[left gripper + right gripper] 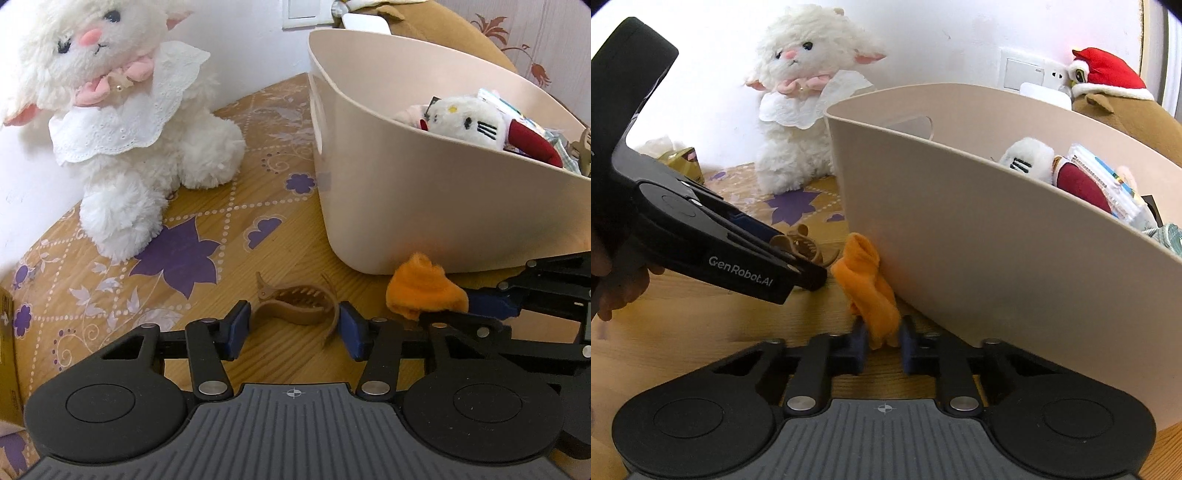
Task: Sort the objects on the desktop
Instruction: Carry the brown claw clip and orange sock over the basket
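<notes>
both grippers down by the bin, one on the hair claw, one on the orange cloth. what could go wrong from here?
1. The left gripper pads touch only the curved outer ends of the brown hair claw; it may pop out.
2. The right gripper pinches just an end of the orange cloth, which lies against the beige bin; lifting may snag it.

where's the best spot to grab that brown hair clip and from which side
Take the hair clip across its curved body, near the hinge, coming down from above. It lies flat on the table with its teeth facing up and back, so the smooth outer sides offer parallel faces. The left claw already straddles it that way; whether its pads press on it is unclear.
</notes>
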Motion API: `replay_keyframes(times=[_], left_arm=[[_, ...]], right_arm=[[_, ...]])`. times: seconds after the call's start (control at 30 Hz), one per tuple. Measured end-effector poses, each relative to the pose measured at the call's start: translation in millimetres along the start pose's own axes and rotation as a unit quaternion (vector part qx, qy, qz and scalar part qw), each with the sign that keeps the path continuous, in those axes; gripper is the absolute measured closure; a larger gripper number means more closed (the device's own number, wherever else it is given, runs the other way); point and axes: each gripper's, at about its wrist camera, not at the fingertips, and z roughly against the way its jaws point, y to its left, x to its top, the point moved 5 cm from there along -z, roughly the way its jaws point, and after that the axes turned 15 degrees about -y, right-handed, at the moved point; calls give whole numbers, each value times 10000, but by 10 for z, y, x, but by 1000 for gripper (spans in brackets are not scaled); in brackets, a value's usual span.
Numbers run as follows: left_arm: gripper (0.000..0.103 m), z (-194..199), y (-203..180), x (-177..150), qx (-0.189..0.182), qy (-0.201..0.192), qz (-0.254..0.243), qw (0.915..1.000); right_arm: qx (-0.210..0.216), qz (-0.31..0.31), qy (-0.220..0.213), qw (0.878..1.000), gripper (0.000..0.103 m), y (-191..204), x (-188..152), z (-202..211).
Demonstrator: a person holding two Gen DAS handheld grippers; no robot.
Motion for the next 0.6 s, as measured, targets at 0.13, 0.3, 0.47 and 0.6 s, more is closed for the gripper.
replay_keyframes(times=[0.13,0.3,0.47,0.6], left_arm=[[51,17,-38,-10,-52,7,-41,10000],[51,87,-48,-26,-4,9,17,10000],[51,252,-41,-2,106,-55,43,9999],[51,440,-29,40,230,-122,67,9996]], right_arm=[[62,2,56,10000,94,-12,-5,17],[176,-22,41,9998,95,-37,17,72],[282,76,-31,9996,95,-29,102,152],[366,166,-121,9991,95,-9,196,239]])
